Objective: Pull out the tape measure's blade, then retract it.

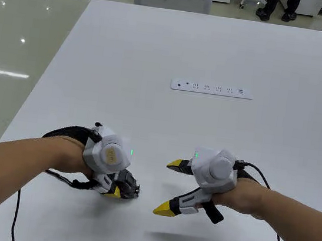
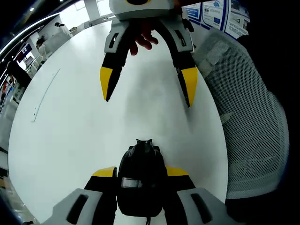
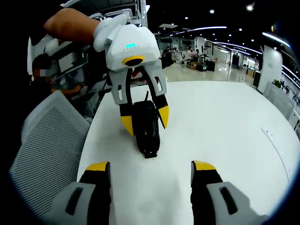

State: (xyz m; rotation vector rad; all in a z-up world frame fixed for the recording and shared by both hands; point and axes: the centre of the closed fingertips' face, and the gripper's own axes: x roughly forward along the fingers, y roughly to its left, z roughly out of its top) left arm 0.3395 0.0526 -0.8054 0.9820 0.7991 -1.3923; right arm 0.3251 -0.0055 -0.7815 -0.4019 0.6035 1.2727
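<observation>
left tool (image 1: 117, 192) clamps the black tape measure (image 2: 140, 180), sides hidden by its jaws; right tool (image 1: 169, 186) stands apart.

Both forearms reach in from the near side, hands level and turned toward each other. The left gripper (image 1: 118, 190) points at the right one, its jaws clamped on the tape measure (image 1: 129, 185). The right gripper (image 1: 169, 187) faces it just beside, jaws spread wide and holding nothing.

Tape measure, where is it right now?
Head view, lower left: tape measure clamped in the left gripper, on the white table, opposite the open right gripper.
</observation>
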